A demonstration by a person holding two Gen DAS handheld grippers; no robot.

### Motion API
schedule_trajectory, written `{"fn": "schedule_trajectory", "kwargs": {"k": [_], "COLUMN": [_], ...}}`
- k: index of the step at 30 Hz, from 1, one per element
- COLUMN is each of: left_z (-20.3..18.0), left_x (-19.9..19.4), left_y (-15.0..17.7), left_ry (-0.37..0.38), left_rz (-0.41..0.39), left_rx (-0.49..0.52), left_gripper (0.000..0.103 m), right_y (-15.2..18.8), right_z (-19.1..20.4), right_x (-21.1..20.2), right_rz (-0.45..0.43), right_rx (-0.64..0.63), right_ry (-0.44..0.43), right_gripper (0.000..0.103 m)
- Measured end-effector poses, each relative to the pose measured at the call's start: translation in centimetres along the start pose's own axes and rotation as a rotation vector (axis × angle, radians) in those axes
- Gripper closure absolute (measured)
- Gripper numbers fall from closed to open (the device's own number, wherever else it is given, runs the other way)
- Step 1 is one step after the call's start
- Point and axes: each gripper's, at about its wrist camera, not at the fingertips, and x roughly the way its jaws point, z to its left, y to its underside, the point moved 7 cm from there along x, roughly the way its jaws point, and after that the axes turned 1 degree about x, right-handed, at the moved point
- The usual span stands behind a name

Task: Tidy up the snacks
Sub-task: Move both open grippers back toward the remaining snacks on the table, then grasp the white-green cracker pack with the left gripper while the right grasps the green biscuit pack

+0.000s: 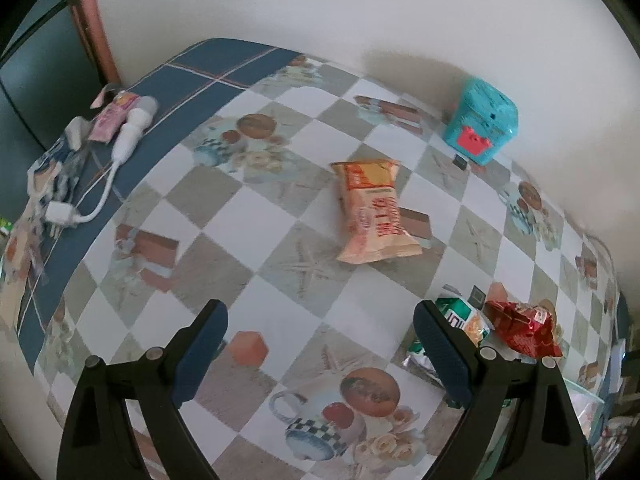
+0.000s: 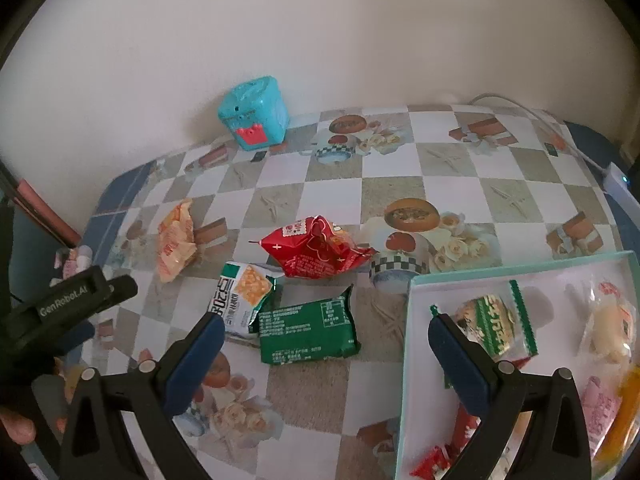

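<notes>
An orange snack packet [image 1: 374, 212] lies on the checked tablecloth ahead of my open, empty left gripper [image 1: 320, 332]; it also shows in the right wrist view [image 2: 176, 246]. A red packet [image 2: 320, 252], a green-and-white cracker packet [image 2: 242, 300] and a dark green packet [image 2: 308, 330] lie loose ahead of my open, empty right gripper [image 2: 326, 346]. A white tray [image 2: 408, 340] at the right holds several snacks, among them a green-striped packet [image 2: 496, 324]. The red packet [image 1: 520, 326] and the cracker packet [image 1: 466, 318] show beside my left gripper's right finger.
A turquoise toy box [image 1: 482, 124] stands by the wall, also in the right wrist view [image 2: 256, 118]. A white charger with cable [image 1: 128, 136] and small pink items [image 1: 112, 116] lie at the table's far left. A white power strip [image 2: 620, 184] sits at the right edge.
</notes>
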Motion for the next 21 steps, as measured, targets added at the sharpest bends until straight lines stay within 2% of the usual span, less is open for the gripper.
{"fn": "schedule_trajectory", "kwargs": {"k": [8, 21], "left_z": [-2.2, -5.1], "left_x": [2.0, 3.8], "left_y": [0.0, 1.1], "left_ry": [0.010, 0.073], "left_rz": [0.034, 0.092], "left_rx": [0.057, 0.136], "left_gripper": [0.009, 0.009], "right_y": [0.8, 2.6], "right_z": [1.2, 1.7], "right_x": [2.5, 5.3], "right_rz": [0.041, 0.123], "right_rx": [-0.093, -0.132], "right_ry": [0.040, 0.062], "right_gripper": [0.012, 0.016]}}
